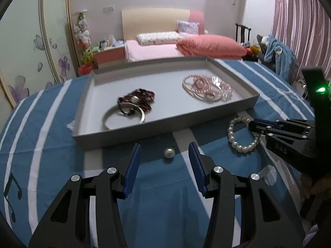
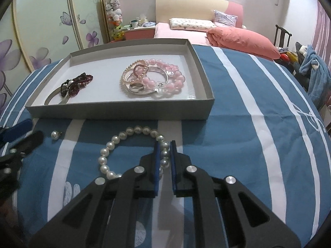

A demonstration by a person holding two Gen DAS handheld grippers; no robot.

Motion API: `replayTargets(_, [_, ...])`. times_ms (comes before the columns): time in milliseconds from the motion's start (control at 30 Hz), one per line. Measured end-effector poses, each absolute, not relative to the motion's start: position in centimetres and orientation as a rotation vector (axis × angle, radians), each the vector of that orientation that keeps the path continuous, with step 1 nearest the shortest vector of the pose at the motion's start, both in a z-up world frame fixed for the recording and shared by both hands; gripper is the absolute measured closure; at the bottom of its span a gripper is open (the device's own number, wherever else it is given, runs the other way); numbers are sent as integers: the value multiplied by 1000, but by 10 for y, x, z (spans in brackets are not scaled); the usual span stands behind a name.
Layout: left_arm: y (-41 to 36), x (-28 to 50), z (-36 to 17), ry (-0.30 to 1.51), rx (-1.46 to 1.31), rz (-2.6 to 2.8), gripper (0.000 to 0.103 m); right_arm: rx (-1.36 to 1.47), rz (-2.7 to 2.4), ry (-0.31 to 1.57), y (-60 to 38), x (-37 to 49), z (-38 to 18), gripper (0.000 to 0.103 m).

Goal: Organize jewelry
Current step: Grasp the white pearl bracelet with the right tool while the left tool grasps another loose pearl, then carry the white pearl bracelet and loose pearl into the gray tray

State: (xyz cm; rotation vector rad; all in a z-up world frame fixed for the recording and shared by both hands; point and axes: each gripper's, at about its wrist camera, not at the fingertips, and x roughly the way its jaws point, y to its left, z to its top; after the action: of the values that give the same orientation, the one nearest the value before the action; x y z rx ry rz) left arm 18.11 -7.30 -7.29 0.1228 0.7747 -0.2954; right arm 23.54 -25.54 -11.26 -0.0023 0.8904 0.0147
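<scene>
The right tongs (image 2: 164, 144) are nearly closed around the right-hand side of a white pearl bracelet (image 2: 115, 140), with a few beads caught between the blue pads (image 2: 157, 161). The bracelet lies flat on the blue and white striped cloth (image 2: 238, 134) that covers the desk, its loop spreading out to the left of these tongs.

The left tongs (image 1: 164, 150) stand wide open, holding nothing. A single loose pearl (image 1: 169, 152) rests on the cloth right between their tips, touching neither pad. In the left wrist view the pearl bracelet (image 1: 238, 142) lies off to the right of these tongs, with the tip of the right tongs (image 1: 253, 125) reaching onto its far side.

Just ahead of both tongs sits a shallow grey tray (image 2: 124, 111). Inside it, ahead and to the left of the right tongs, a dark red beaded string (image 2: 79, 83) lies tangled over a silver bangle (image 2: 51, 97). Straight ahead of the right tongs there is a pile of pink bead bracelets (image 2: 175, 82), a smaller pearl loop (image 2: 126, 72) and a silver ring (image 2: 136, 86), all overlapping one another.
</scene>
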Motion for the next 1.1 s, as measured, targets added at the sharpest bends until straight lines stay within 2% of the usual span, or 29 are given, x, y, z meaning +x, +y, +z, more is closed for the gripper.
replayTargets(233, [-87, 197, -88, 848, 139, -246, 55, 9, 27, 891, -256, 235, -113, 93])
replayTargets(333, [-85, 203, -91, 876, 133, -222, 71, 5, 31, 891, -255, 236, -112, 93])
replayTargets(400, [-82, 204, -90, 874, 126, -204, 86, 1, 33, 891, -253, 236, -112, 93])
replayTargets(467, [-76, 203, -90, 874, 117, -189, 89, -8, 38, 891, -251, 236, -113, 93])
replayTargets(933, [-24, 184, -88, 878, 81, -144, 88, -66, 151, 891, -223, 229, -112, 93])
replayTargets(1100, [-20, 184, -88, 877, 64, -169, 77, -48, 131, 892, -227, 229, -113, 93])
